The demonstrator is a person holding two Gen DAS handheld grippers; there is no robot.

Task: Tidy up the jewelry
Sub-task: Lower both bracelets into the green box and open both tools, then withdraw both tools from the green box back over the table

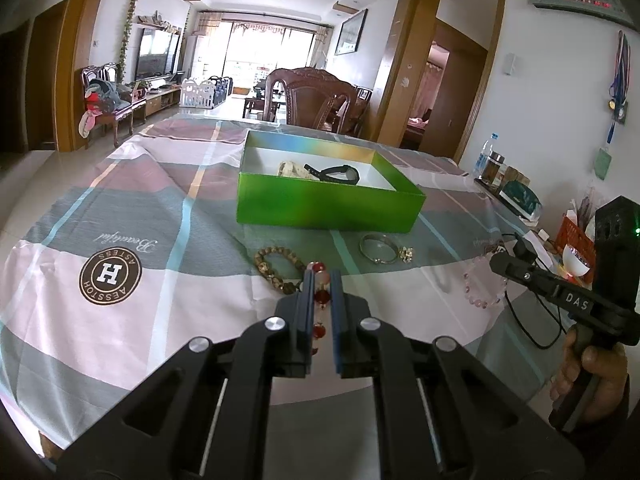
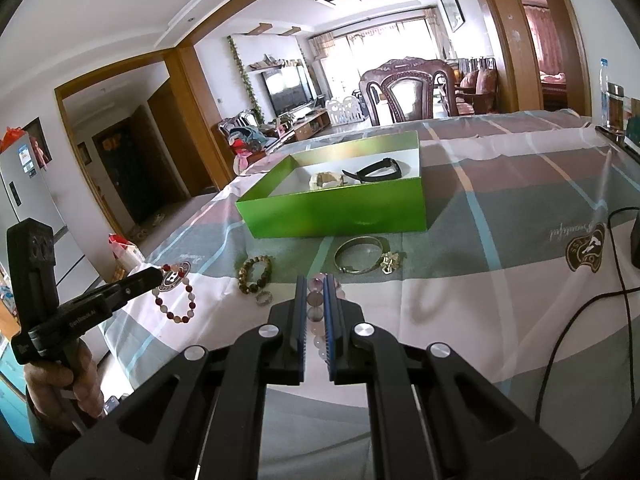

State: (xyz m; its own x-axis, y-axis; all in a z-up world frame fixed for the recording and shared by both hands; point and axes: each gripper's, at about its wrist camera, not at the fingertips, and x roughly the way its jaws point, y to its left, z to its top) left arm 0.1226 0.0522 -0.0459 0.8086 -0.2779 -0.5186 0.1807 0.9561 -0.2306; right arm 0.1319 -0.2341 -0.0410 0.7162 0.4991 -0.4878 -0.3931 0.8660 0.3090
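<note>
My left gripper is shut on a red and pale bead bracelet; the right wrist view shows that bracelet looping below the left gripper. My right gripper is shut on a pale purple crystal bracelet, which hangs as a pink loop under the right gripper in the left wrist view. An open green box holds a black watch and a beige bracelet. Before the box lie a brown bead bracelet, a silver bangle and a gold charm.
A small ring lies by the brown bracelet. A checked cloth covers the table. Black cables run over its right side. Bottles and jars crowd the right edge. A carved chair stands behind.
</note>
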